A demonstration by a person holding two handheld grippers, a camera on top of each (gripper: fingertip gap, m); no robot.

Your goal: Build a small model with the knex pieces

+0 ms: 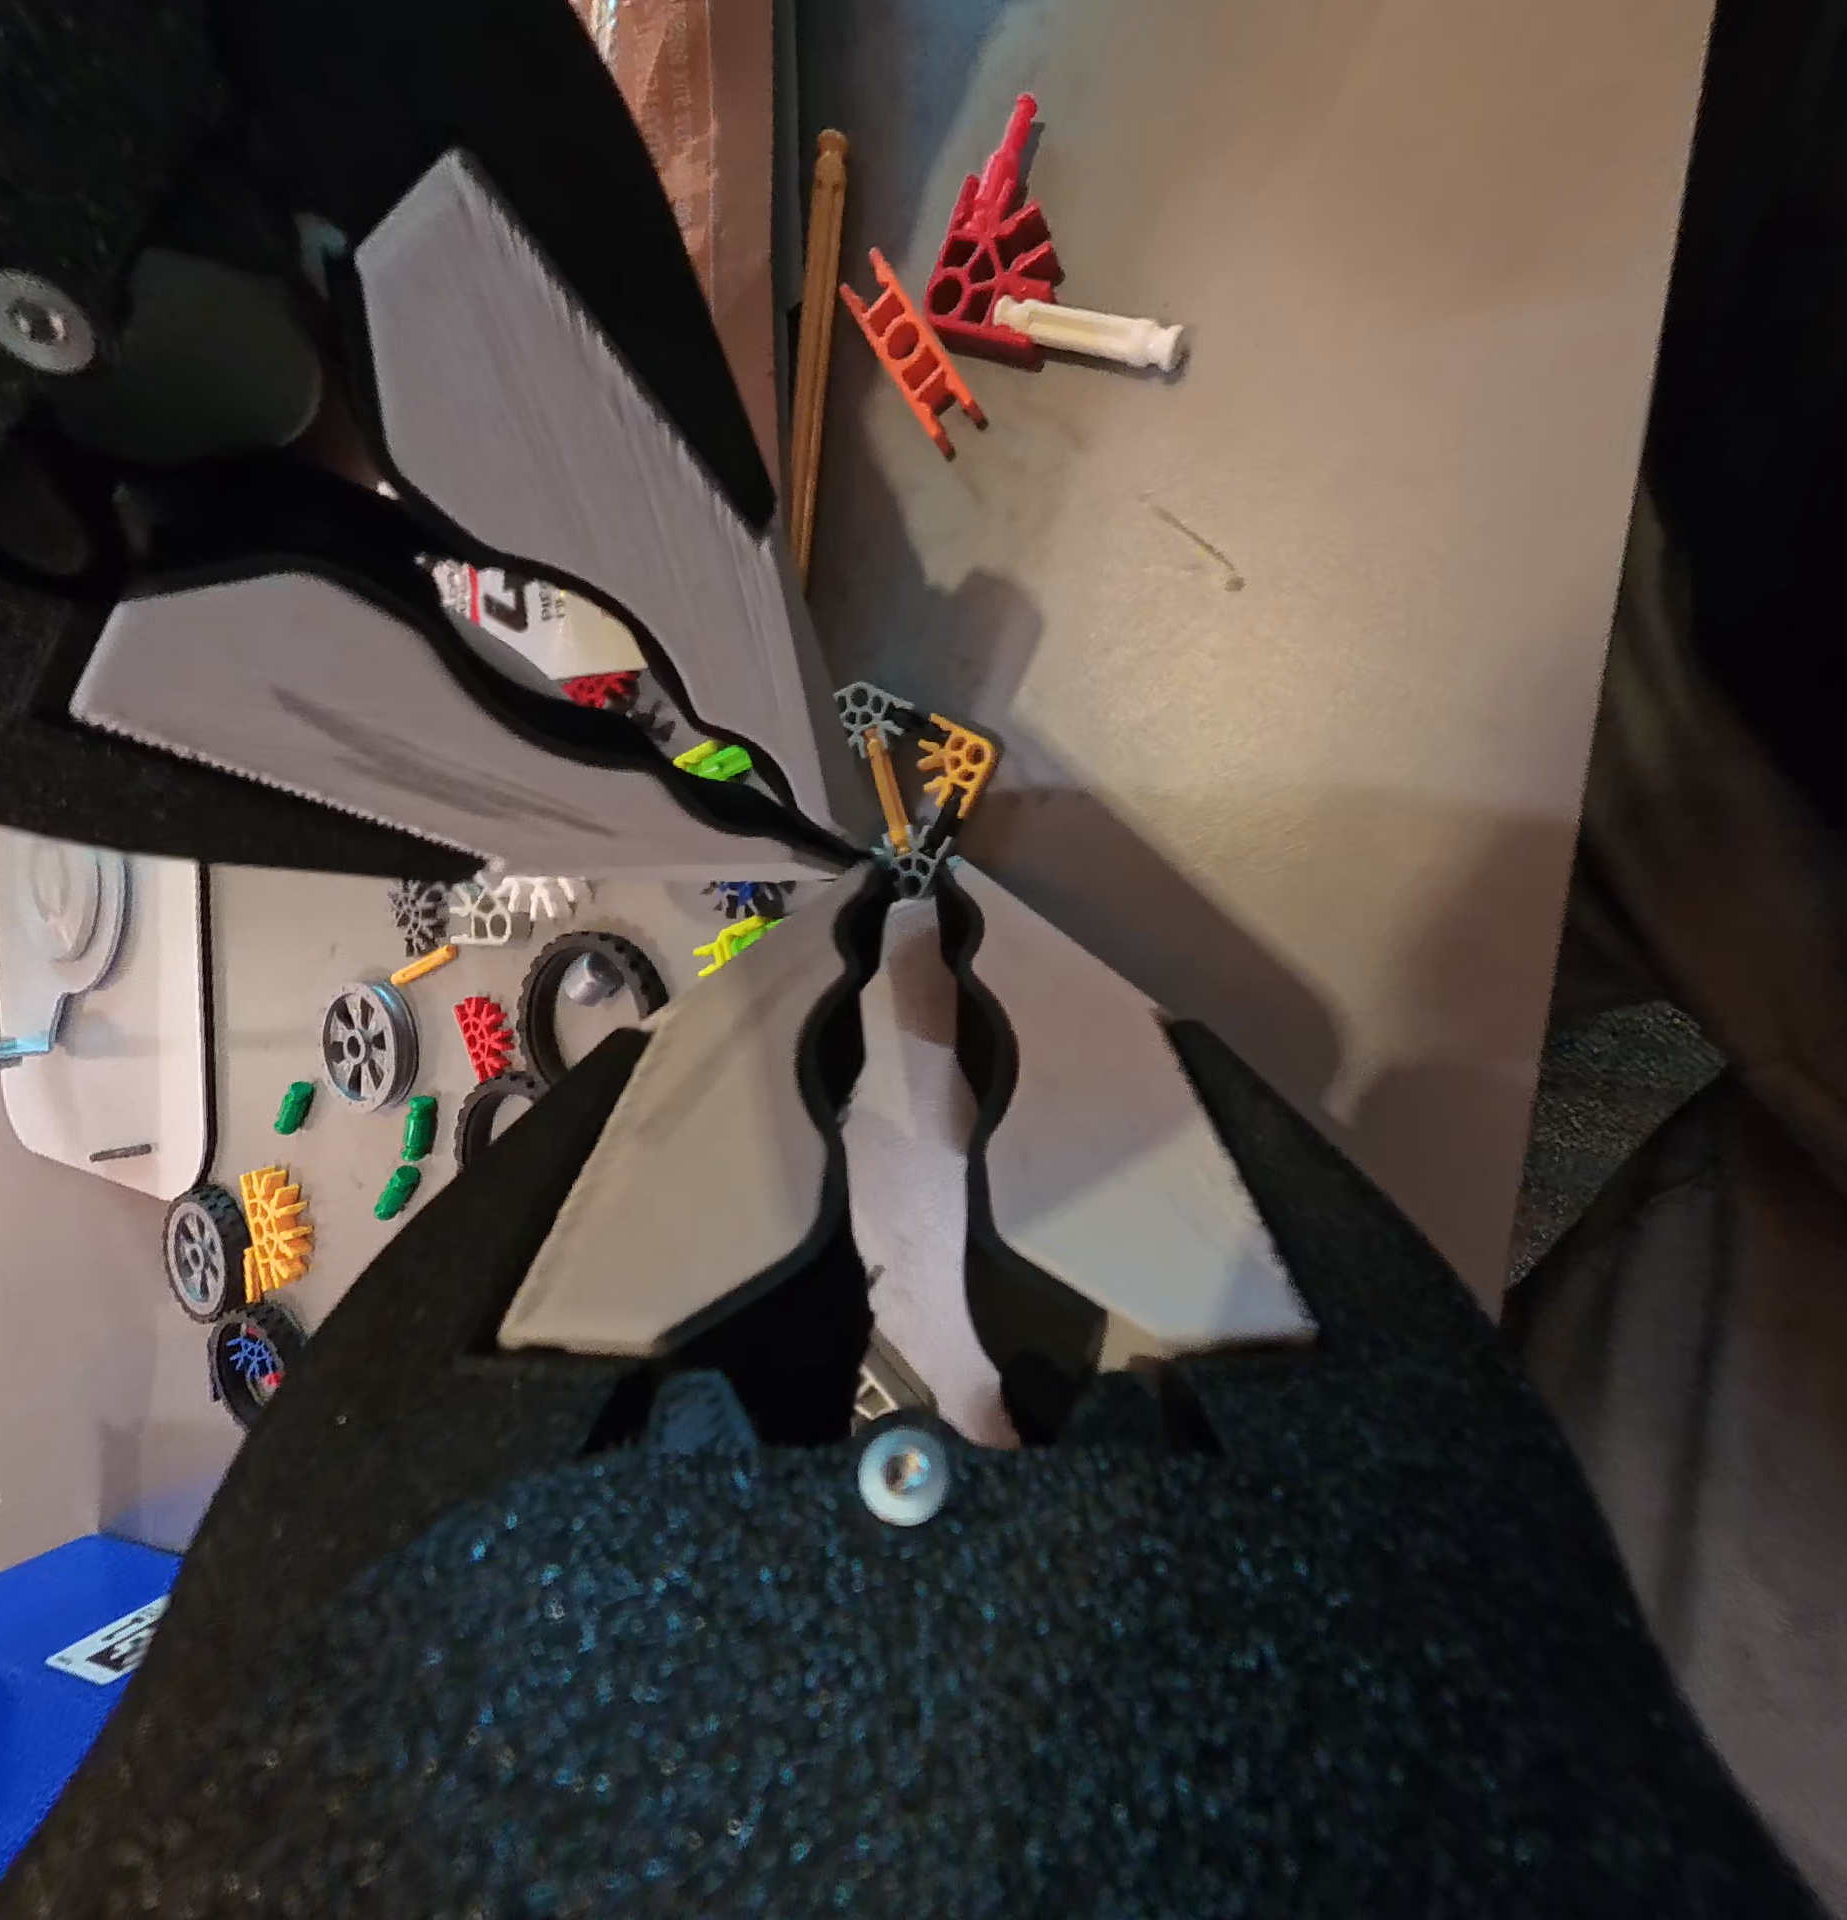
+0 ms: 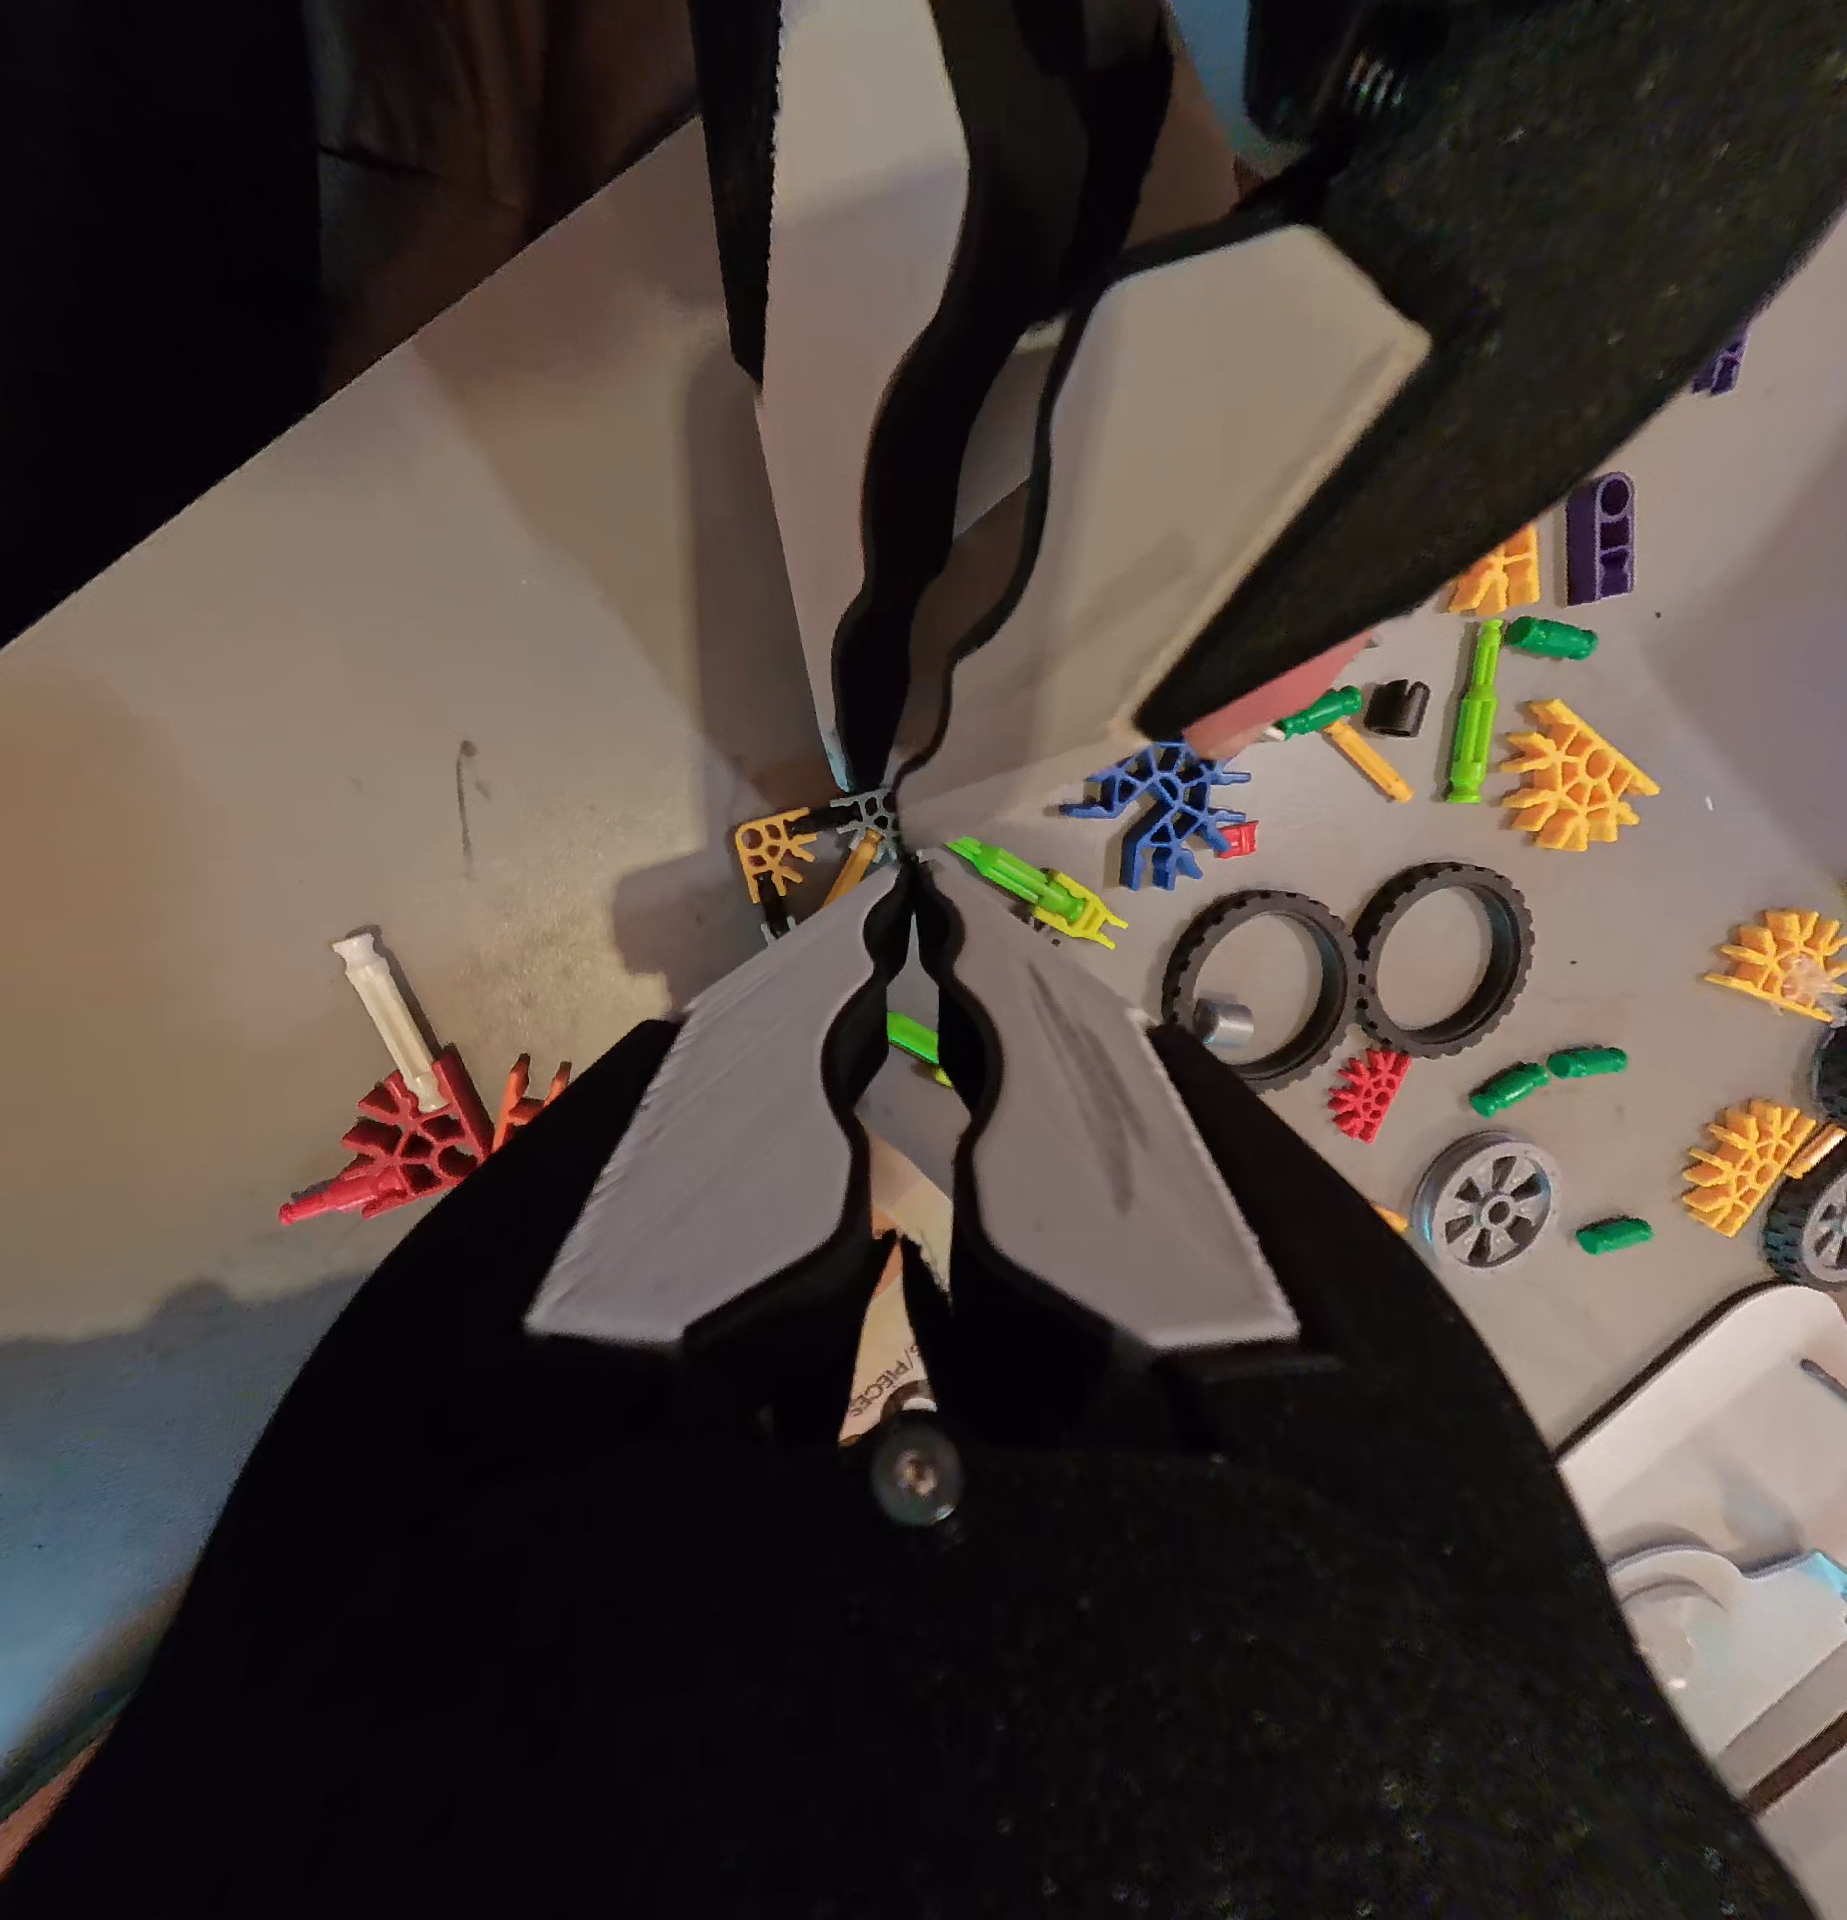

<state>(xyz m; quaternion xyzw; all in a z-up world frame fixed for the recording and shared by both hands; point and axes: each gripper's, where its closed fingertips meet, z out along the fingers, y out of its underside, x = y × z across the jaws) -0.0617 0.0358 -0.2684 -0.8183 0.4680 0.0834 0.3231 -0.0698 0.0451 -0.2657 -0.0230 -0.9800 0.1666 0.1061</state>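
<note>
Above the grey table [image 1: 1314, 520], both grippers meet tip to tip on one small triangular frame [image 1: 914, 784] of rods and connectors, held off the surface. The left gripper [image 1: 911, 878] has its fingers [image 1: 690, 1143] clenched on the frame's lower grey connector [image 1: 914, 868]; the right gripper [image 2: 903, 873] has its fingers [image 2: 732, 1132] pinched together right at the frame's other grey connector [image 2: 869, 812], though the exact contact is hidden behind the tips. A yellow connector [image 2: 773, 847] forms the frame's third corner, and a tan rod [image 1: 886, 779] joins the two grey corners.

Only the left wrist view shows a long tan rod [image 1: 820, 343] lying beyond the frame at the table's edge, an orange connector [image 1: 914, 353] beside it, and a blue bin [image 1: 36, 1704] well off to the frame's near side. Both views show the red connector [image 1: 986, 281] with a white rod [image 1: 1090, 330] plugged into it.

Only the right wrist view shows, right of the frame, a lime rod [image 2: 1033, 883], a blue connector [image 2: 1163, 810], two black tyres [image 2: 1345, 971] and a purple piece [image 2: 1603, 540] farthest out.
</note>
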